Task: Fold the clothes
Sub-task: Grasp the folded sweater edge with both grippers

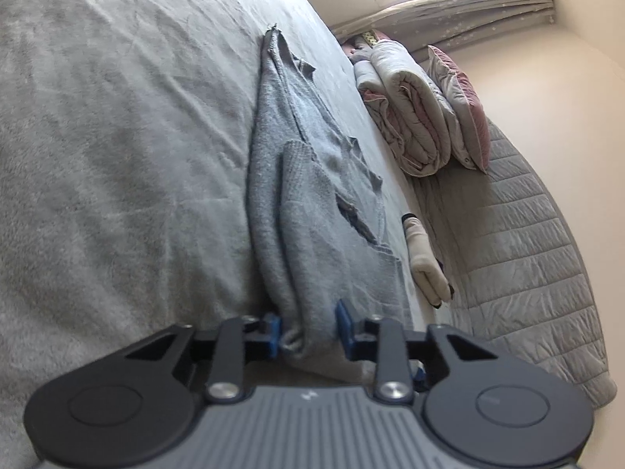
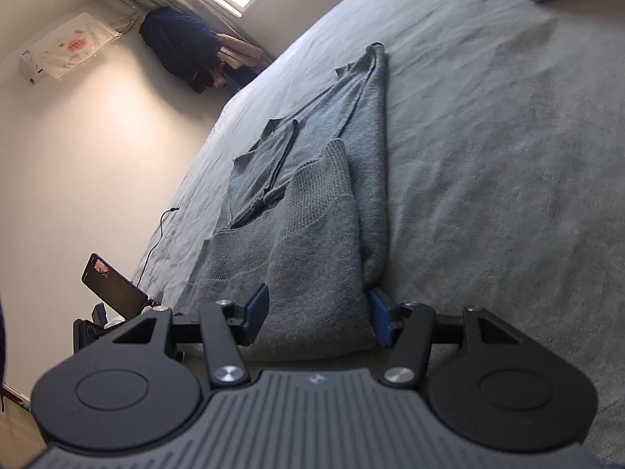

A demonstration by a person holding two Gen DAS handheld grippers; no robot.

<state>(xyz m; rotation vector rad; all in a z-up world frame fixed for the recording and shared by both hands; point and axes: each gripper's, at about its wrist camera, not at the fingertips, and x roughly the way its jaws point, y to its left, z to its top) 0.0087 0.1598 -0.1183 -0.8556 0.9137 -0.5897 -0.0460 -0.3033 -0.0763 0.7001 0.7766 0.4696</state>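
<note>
While the grey knit sweater (image 1: pixel 312 195) lies partly folded lengthwise on the grey blanket (image 1: pixel 117 136) covering the bed, we note its near hem bunched between the blue pads of the left gripper (image 1: pixel 308 332), whose jaws stand apart with a gap beside the cloth. On the other side, the right gripper (image 2: pixel 318 320) straddles a wider fold of the same sweater (image 2: pixel 312 215), jaws spread, pads at the fabric's edges. A rolled duvet (image 1: pixel 410 117) and a phone (image 2: pixel 113 285) sit off to the sides.
</note>
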